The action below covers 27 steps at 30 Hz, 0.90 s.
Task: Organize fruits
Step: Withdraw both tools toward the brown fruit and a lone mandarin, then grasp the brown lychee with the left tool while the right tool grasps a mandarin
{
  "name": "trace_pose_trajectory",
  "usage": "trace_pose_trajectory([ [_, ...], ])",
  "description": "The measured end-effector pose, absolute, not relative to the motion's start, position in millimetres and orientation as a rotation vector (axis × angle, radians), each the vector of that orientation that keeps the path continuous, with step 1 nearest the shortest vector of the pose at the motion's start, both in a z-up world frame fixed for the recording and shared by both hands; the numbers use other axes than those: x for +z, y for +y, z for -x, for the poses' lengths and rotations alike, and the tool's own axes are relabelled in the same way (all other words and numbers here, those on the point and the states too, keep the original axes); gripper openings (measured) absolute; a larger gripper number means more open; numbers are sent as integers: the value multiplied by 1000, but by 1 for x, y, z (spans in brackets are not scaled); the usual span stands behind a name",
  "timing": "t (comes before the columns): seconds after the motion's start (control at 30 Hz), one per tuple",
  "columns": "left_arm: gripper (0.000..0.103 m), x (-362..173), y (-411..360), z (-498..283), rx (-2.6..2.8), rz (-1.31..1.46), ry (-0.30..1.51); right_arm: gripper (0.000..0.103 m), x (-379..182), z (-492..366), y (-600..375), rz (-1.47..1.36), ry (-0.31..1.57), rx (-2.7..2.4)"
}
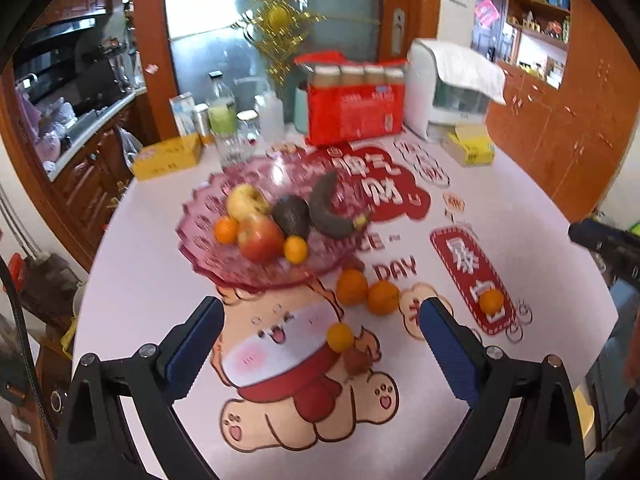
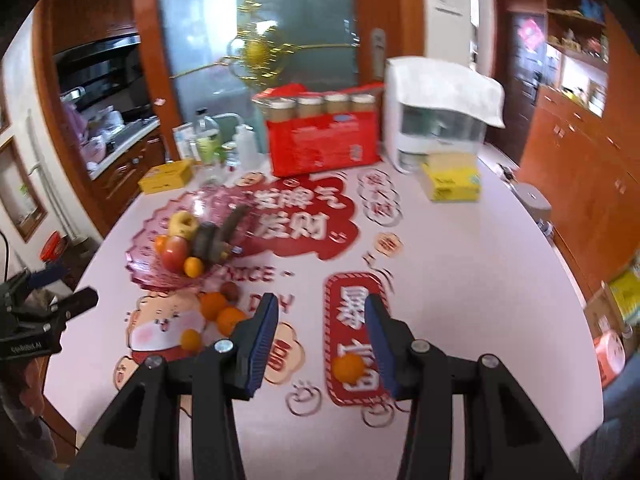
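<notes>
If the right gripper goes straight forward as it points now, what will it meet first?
Probably the small orange lying alone on the red banner print, just ahead of the right gripper, near its right jaw. The open jaws hold nothing; depth is unclear.

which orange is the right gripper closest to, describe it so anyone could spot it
Start at the pink fruit bowl, then go right to the tall red banner print on the table. The small orange sits alone on its near end, while the other loose oranges cluster by the bowl.
</notes>
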<state>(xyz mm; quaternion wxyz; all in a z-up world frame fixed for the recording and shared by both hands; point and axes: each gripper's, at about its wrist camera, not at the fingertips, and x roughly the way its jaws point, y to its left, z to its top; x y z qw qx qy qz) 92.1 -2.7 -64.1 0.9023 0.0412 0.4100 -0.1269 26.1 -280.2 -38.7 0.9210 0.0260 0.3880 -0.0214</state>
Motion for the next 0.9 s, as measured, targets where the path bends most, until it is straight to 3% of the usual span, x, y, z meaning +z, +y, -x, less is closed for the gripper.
trace_pose_trajectory([
  [0.43,97,-145,-17,-98,-276,-54,978,45,-101,-21,-318,-135,927,-121],
  [0.9,74,-202,-26,-114,-292,30,1120,45,-155,-40,-314,-159,1016,-52],
])
